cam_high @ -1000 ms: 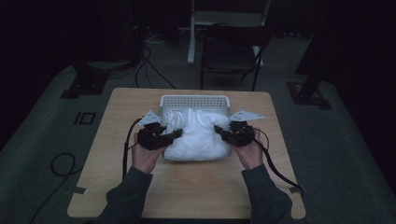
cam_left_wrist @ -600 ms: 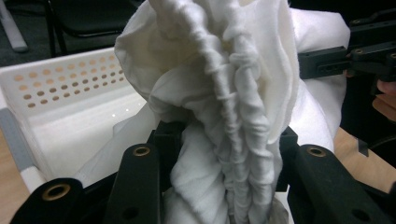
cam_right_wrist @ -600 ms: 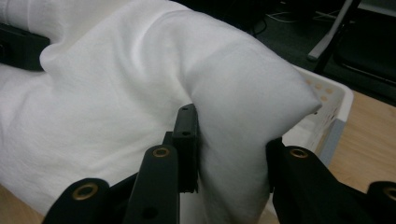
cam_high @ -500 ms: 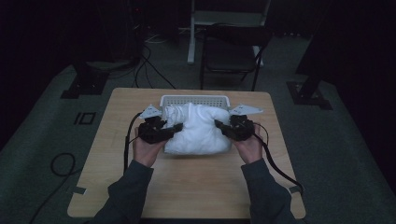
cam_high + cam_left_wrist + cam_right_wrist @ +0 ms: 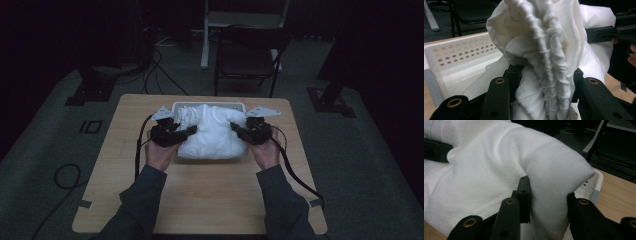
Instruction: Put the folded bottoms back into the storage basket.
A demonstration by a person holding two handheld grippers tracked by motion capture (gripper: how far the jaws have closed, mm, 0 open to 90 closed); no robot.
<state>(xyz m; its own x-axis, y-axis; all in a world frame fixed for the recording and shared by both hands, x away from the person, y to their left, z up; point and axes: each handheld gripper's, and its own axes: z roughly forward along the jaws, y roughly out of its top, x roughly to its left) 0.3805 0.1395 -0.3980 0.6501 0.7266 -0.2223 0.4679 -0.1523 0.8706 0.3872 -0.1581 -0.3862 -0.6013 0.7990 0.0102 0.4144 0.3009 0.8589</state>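
A bulky white cloth (image 5: 212, 134) hangs between my two grippers above the wooden table (image 5: 200, 195), its far part over a white perforated basket (image 5: 182, 106). My left gripper (image 5: 187, 132) is shut on the bunched, pleated left end of the cloth (image 5: 549, 72). My right gripper (image 5: 235, 127) is shut on a smooth fold at the right end of the cloth (image 5: 549, 195). In the left gripper view the basket (image 5: 456, 57) lies at the left, behind the cloth. The basket's rim (image 5: 596, 182) shows at the right in the right gripper view.
A dark chair (image 5: 247, 57) stands beyond the table's far edge. Cables trail from both grippers over the table, and more lie on the grey floor (image 5: 65, 175). Stand bases (image 5: 90, 92) sit at the left and right of the table.
Both hands have carried the cloth away from me, toward and over the basket. The left hand moved the more. Both grips on the cloth are unchanged.
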